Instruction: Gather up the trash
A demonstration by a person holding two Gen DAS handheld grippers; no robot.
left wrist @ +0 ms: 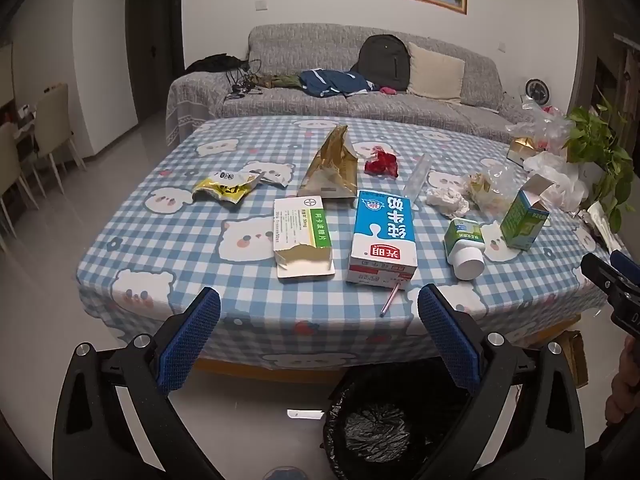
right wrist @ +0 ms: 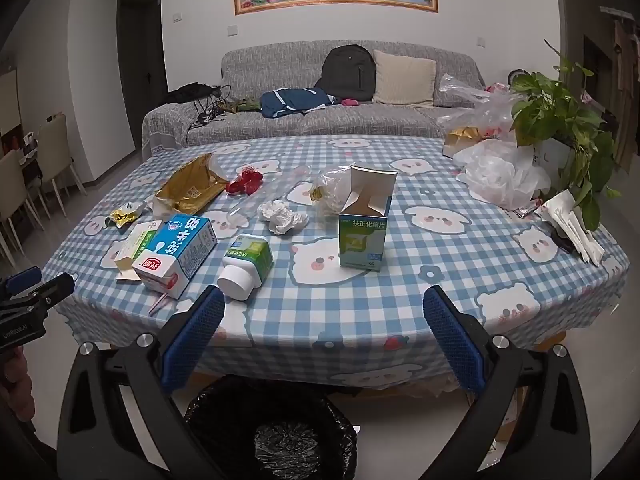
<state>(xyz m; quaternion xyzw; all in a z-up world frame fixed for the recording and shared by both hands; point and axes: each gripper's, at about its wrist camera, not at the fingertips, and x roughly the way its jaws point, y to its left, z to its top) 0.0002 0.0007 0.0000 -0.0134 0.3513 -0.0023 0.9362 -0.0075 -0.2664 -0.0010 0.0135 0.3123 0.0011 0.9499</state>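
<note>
While both grippers, left (left wrist: 319,310) and right (right wrist: 324,312), gape wide and empty, trash covers the table (right wrist: 440,292); bin (right wrist: 272,432) stands below its near edge.

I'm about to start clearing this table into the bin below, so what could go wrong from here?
1. The milk carton lies on its side near the table edge with a pink straw beside it; any leftover liquid may spill onto the tablecloth when lifted.
2. The green box stands upright with its flap open and could tip when gripped.
3. The white bottle lies on its side and might roll off before reaching the trash bin.
</note>
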